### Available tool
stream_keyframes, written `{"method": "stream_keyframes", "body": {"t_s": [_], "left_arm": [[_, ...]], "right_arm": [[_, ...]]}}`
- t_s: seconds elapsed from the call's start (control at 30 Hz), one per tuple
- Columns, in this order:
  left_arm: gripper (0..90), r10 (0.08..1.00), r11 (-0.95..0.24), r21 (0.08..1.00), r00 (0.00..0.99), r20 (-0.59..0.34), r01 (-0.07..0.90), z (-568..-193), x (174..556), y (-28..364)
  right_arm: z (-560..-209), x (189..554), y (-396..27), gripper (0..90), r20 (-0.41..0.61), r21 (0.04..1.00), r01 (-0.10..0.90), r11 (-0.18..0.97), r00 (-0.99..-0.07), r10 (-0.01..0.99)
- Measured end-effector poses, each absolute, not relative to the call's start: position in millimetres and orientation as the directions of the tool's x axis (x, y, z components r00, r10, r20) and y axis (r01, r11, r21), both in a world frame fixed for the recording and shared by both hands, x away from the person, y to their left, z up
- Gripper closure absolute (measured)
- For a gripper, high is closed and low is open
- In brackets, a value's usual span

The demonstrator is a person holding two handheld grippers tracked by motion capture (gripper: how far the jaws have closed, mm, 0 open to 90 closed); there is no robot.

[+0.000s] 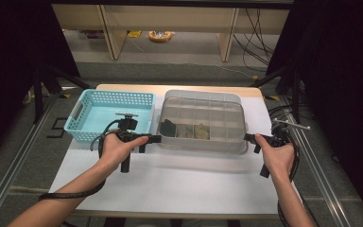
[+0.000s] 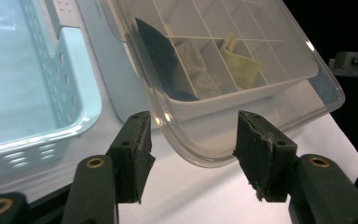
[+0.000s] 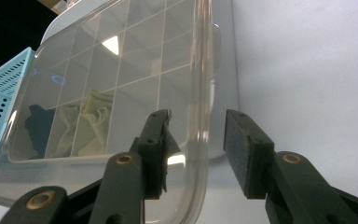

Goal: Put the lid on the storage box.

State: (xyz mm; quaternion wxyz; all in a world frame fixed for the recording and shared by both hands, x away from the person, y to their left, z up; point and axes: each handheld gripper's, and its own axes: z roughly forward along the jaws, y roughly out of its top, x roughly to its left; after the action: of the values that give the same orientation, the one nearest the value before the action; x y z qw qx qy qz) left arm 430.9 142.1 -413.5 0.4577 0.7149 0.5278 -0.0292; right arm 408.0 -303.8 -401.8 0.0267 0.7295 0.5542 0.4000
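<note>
- So, I've got both grippers at the clear divided box (image 1: 203, 120), which sits on the white table (image 1: 170, 184) just right of the blue basket (image 1: 108, 113); the job in hand looks like taking hold of its lid (image 2: 242, 84) at both ends.
- My left gripper (image 2: 191, 140) stands wide, its jaws straddling the near corner of the lid rim; the pads are not pressing on it.
- My right gripper (image 3: 196, 144) is likewise wide, with the lid's edge (image 3: 200, 93) running between the jaws, clear of both pads.
- Done, as I judge it: both approaches are lined up. Left: closing on the rim and lifting. The lid is on the box.
- Inside, three compartments hold folded cloths: a dark one (image 2: 156, 51), a grey one (image 2: 196, 70) and a yellowish one (image 2: 240, 58).
- Hard to make out: the cloths blur through the plastic, and glare hides the far compartments. From the high view my hands cover the jaws.
</note>
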Motion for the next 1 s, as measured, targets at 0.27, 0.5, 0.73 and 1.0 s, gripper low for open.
{"method": "stream_keyframes", "body": {"t_s": [0.27,0.5,0.73,1.0], "left_arm": [[47.3,0.731,0.005,0.616,0.418,-0.540,0.788,-418,435,144],[47.3,0.720,0.026,0.598,0.400,-0.567,0.801,-418,440,143],[48.2,0.716,0.039,0.567,0.373,-0.590,0.823,-423,446,144],[52.8,0.708,0.033,0.544,0.365,-0.605,0.838,-425,450,140]], "right_arm": [[-404,406,-304,60.8,0.567,0.466,0.795,-0.390,0.070,0.821],[-405,404,-305,63.5,0.577,0.457,0.798,-0.392,0.069,0.814],[-403,404,-305,64.6,0.578,0.413,0.826,-0.385,0.089,0.811],[-406,404,-305,68.9,0.575,0.397,0.841,-0.368,0.085,0.814]]}}
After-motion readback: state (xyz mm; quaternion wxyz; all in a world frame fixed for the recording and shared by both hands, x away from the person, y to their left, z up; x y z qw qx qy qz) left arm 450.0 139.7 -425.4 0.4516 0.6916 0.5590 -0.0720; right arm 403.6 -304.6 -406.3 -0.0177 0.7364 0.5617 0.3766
